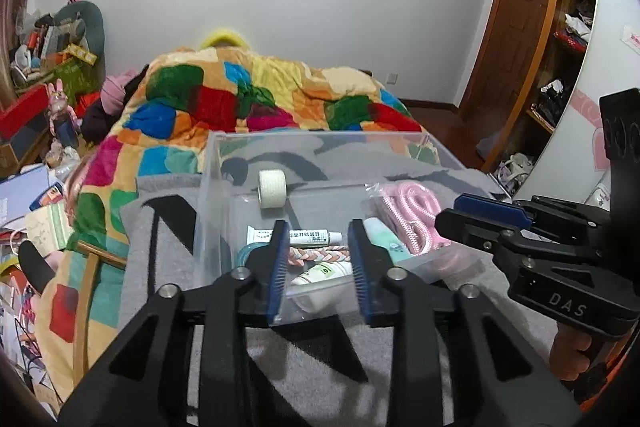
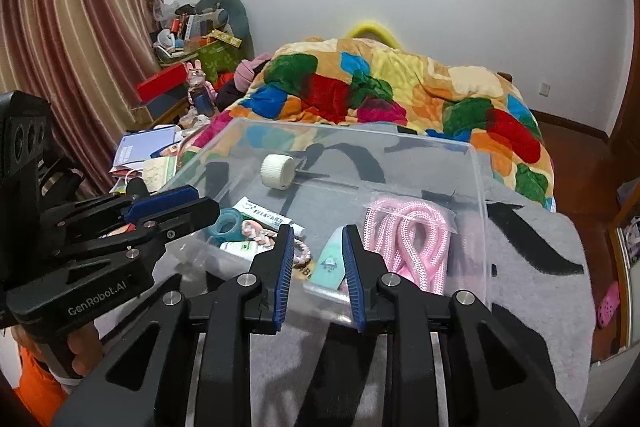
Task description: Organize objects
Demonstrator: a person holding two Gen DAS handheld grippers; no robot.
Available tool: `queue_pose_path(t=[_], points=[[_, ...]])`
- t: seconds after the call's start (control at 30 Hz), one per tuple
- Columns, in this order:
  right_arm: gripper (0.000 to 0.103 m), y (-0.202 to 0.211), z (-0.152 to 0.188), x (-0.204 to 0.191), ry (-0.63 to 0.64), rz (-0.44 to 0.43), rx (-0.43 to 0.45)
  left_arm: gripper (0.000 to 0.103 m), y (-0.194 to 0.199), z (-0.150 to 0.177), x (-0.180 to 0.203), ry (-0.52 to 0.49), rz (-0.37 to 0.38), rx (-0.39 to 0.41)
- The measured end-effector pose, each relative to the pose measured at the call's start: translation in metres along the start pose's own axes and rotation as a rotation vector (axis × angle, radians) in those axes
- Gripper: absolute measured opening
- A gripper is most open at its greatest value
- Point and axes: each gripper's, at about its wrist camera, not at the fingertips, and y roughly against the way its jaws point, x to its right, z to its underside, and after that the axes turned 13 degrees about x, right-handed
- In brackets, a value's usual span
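A clear plastic box (image 1: 216,163) (image 2: 478,187) sits on a grey blanket on the bed. Inside lie a white tape roll (image 1: 273,188) (image 2: 278,171), a bagged pink rope (image 1: 408,215) (image 2: 408,235), a white ointment tube (image 1: 304,236) (image 2: 262,213), a braided pastel band (image 1: 320,253) (image 2: 260,233), a mint-green tube (image 1: 386,241) (image 2: 329,261), a white bottle (image 1: 324,273) (image 2: 240,249) and a teal tape ring (image 2: 226,225). My left gripper (image 1: 318,259) is open and empty over the box's near edge. My right gripper (image 2: 316,263) is open and empty, its fingers either side of the mint tube.
A colourful patchwork quilt (image 1: 248,95) (image 2: 380,87) covers the far bed. Cluttered boxes and papers (image 1: 36,75) (image 2: 152,147) lie left of the bed. A wooden door and shelves (image 1: 532,39) stand at the right. Curtains (image 2: 72,39) hang at the left.
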Motion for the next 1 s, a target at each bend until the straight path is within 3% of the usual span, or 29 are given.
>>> queue_pose_path(t=[0.03,0.17,0.33,0.37,0.5,1.0], points=[[0.027,0.005,0.001,0.0,0.005,0.001,0.01,0.041,0.005,0.0,0.001,-0.006,-0.005,0.015],[0.052,0.024,0.005,0.003,0.004,0.017,0.06,0.065,0.023,0.002,0.009,-0.038,-0.034,0.08],[0.062,0.043,0.016,0.008,-0.005,0.021,0.097,0.087,0.041,0.012,0.017,-0.055,-0.038,0.131],[0.068,0.046,0.018,0.008,-0.007,0.02,0.102,0.091,0.044,0.014,0.018,-0.054,-0.041,0.141],[0.081,0.058,0.032,0.008,-0.019,0.04,0.126,0.095,0.051,0.027,0.023,-0.052,-0.031,0.157],[0.082,0.075,0.054,-0.012,0.05,0.051,0.157,0.095,0.057,0.051,0.024,-0.014,-0.028,0.139]])
